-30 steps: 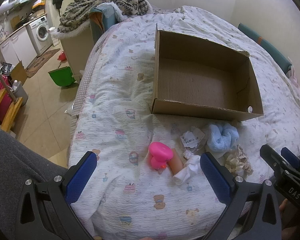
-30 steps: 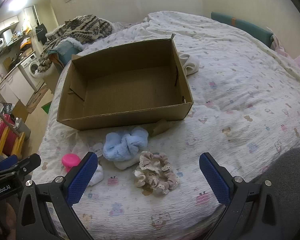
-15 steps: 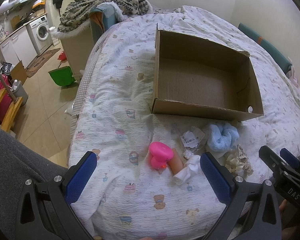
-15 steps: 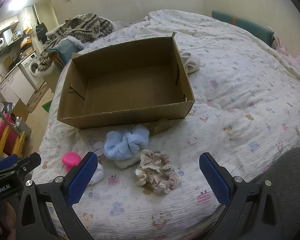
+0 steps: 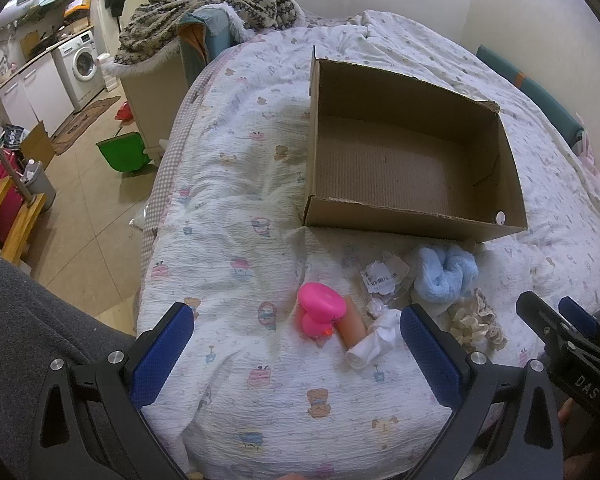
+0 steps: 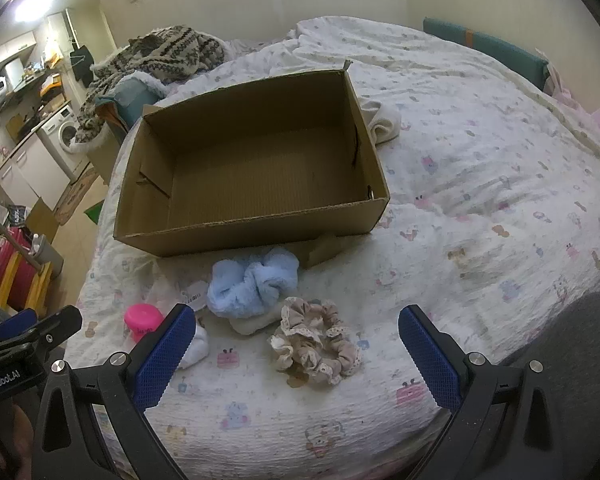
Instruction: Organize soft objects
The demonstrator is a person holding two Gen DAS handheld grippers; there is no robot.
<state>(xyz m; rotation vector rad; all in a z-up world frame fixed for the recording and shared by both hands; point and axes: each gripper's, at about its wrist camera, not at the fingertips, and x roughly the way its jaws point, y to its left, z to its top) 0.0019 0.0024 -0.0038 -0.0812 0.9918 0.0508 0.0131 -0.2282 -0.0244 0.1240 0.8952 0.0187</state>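
Note:
An open, empty cardboard box (image 5: 496, 228) (image 6: 260, 236) sits on the bed. In front of it lie a fluffy blue scrunchie (image 5: 446, 276) (image 6: 254, 282), a beige lace scrunchie (image 5: 474, 326) (image 6: 314, 344), a pink rubber duck (image 5: 320, 314) (image 6: 142, 320), a white sock roll (image 5: 374, 342) (image 6: 194, 346) and a tagged clear packet (image 5: 382, 276). My left gripper (image 5: 294, 354) is open and empty, just short of the duck. My right gripper (image 6: 296, 356) is open and empty, its jaws either side of the beige scrunchie but above it.
The bed (image 5: 236, 200) has a printed white quilt; its left edge drops to a tiled floor with a green bin (image 5: 124, 154). A knitted blanket pile (image 5: 212, 0) lies beyond the head. A cream cloth (image 6: 384, 122) lies right of the box.
Both grippers edged slightly forward toward the objects; nothing was grasped or moved.

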